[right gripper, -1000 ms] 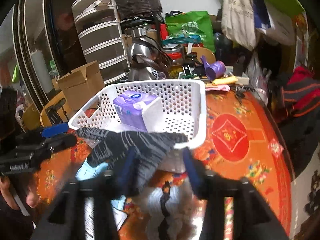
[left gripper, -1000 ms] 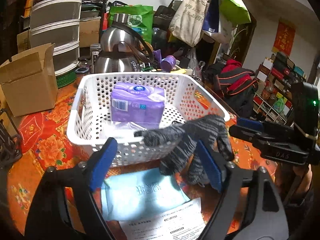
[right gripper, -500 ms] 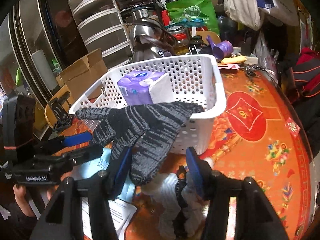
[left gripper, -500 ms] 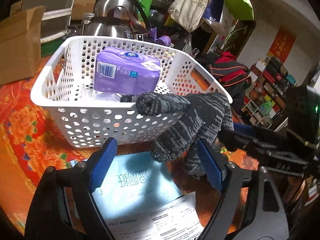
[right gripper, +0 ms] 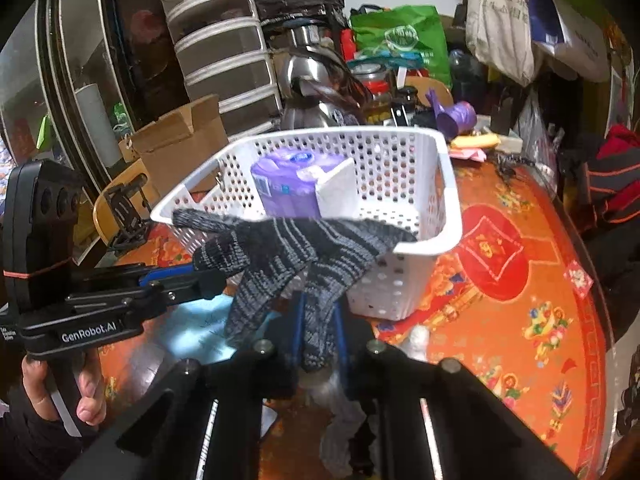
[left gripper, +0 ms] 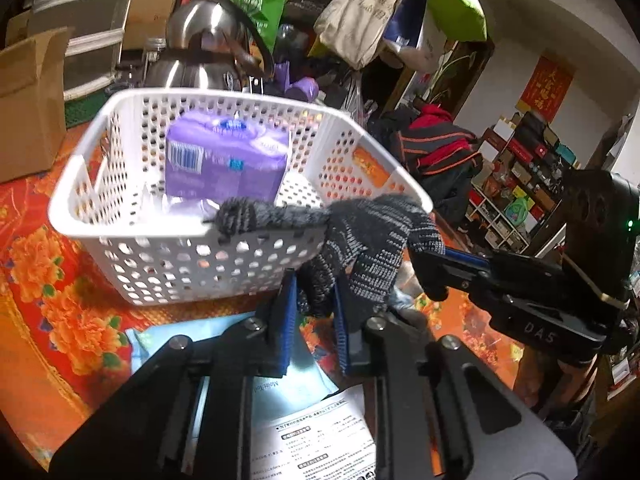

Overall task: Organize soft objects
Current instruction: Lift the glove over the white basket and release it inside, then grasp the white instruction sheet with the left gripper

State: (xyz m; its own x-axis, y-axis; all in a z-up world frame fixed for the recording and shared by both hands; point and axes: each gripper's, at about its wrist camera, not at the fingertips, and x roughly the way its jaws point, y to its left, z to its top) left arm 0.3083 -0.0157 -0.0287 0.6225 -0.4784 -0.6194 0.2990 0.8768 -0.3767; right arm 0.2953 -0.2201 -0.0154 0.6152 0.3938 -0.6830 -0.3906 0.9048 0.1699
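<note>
The left wrist view looks close and slightly downward along its fingers at the white basket [left gripper: 224,184], which sits at 11 o'clock. The right wrist view faces the same basket [right gripper: 404,200] at 12 o'clock, seemingly from the opposite corner. Both share the grey glove [left gripper: 360,240] [right gripper: 288,256] and each other's gripper.

Steel kettle [left gripper: 200,44], cardboard box [right gripper: 180,140]

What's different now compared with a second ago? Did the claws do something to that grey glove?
Both closed. The left gripper, open a second ago, now pinches the grey glove, and the right gripper has tightened on it too. The glove still drapes over the white basket rim; the purple pack inside hasn't moved.
</note>
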